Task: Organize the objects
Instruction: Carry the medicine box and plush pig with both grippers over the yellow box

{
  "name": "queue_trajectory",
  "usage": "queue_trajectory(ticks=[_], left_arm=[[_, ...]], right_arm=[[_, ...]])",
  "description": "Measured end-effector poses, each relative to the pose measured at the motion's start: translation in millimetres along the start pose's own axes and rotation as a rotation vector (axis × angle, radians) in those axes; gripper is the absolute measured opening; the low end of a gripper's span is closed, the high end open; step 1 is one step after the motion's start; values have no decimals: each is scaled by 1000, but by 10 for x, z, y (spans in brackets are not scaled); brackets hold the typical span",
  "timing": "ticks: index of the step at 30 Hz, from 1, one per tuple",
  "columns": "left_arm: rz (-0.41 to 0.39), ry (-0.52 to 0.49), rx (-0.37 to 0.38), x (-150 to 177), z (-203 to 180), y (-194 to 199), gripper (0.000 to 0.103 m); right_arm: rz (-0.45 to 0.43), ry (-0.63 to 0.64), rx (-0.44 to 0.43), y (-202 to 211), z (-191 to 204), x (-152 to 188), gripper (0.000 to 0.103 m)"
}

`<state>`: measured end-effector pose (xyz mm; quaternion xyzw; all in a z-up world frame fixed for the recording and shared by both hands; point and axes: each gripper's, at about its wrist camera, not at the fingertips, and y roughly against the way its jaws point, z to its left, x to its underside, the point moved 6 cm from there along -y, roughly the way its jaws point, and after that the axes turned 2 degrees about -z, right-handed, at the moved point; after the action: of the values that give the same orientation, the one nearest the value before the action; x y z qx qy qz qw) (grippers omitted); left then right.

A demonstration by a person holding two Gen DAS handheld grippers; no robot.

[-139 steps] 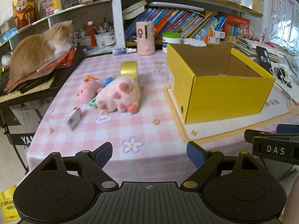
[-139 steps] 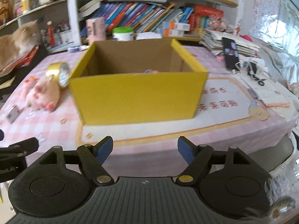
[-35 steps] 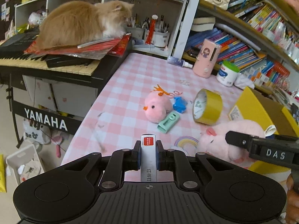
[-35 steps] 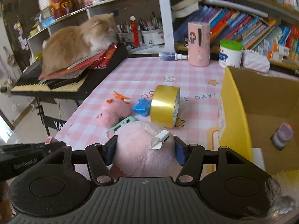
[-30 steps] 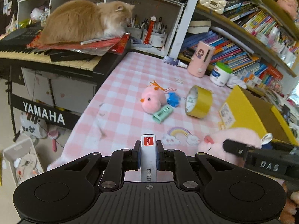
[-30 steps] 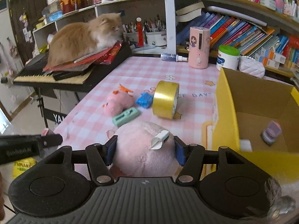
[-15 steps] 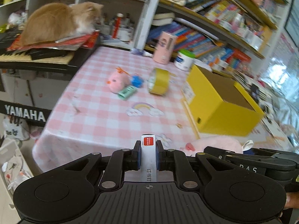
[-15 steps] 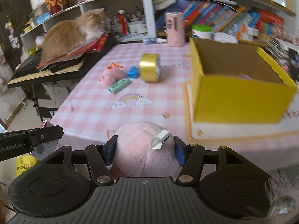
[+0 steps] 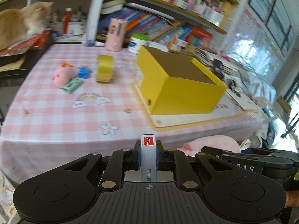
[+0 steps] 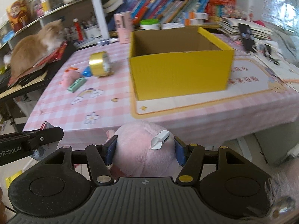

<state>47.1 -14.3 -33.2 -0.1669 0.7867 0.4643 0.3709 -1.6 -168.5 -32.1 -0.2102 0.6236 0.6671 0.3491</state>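
Pink plush toy [image 10: 138, 147] pinched in right tool [image 10: 143, 150] | staple box [image 9: 148, 156] pinched in left tool [image 9: 148, 155] | both short of table [image 9: 56, 115] | carry each over yellow box [image 10: 179, 74] rim, then release.

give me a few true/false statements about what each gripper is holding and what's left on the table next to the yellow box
1. The left gripper is shut on a small staple box. True.
2. The right gripper is open, with nothing between its fingers. False: it is shut on the pink plush toy.
3. The gold tape roll lies inside the yellow box. False: it stands on the checked tablecloth, apart from the box.
4. A small pink plush lies on the tablecloth beside a mint green item. True.
5. The orange cat sits in the yellow box. False: it sits off the table's far left edge.
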Motion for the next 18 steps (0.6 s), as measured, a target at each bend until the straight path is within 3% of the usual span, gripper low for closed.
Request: queue_trajectory(ticks=[10,18], left_arm=[[32,-107,96,-121,-568,-340,13],[19,-140,97,-309,-782,-533,13]], right_arm=[[-15,-102,92,152,-581,62,58],[-31,-150,120,128,-943,-97,58]])
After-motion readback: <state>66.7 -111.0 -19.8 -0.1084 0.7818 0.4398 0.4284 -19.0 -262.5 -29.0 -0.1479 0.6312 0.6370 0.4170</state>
